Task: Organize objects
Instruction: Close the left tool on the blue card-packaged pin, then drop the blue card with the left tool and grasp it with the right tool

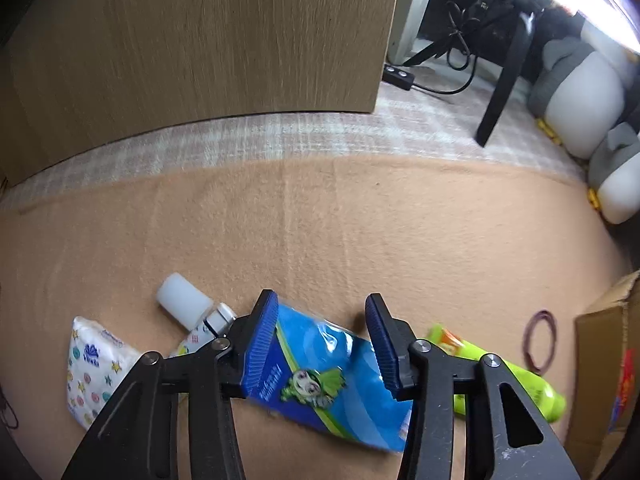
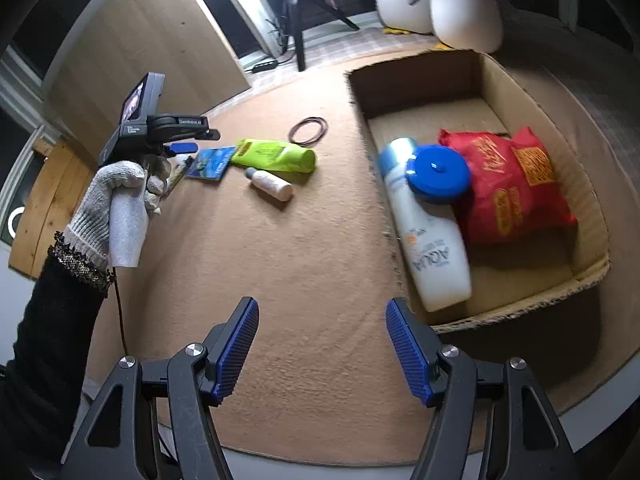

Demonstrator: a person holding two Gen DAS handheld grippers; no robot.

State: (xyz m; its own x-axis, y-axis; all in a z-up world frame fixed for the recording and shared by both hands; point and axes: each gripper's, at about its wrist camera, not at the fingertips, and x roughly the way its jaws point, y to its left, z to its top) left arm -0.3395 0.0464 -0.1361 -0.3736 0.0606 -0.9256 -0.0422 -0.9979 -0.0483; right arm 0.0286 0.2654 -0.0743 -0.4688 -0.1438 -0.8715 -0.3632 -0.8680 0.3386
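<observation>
My left gripper (image 1: 322, 312) is open, its jaws either side of a blue packet (image 1: 320, 372) with a green cartoon figure, lying on the tan mat. A lime-green tube (image 1: 516, 376) lies to its right, a white-capped tube (image 1: 188, 308) and a tissue pack (image 1: 94, 372) to its left. In the right wrist view my right gripper (image 2: 322, 318) is open and empty above the mat, beside a cardboard box (image 2: 592, 216). The box holds a white AQUA bottle (image 2: 428, 240), a blue lid (image 2: 438, 174) and a red bag (image 2: 512, 184). The left gripper (image 2: 182, 148) shows there over the blue packet (image 2: 210, 164).
A small white bottle (image 2: 270, 184) and the green tube (image 2: 276, 154) lie mid-mat. A dark rubber band (image 2: 308, 130) lies beyond them. A wooden cabinet (image 1: 200, 40), a black stand leg (image 1: 504, 80) and plush toys (image 1: 580, 92) stand past the mat.
</observation>
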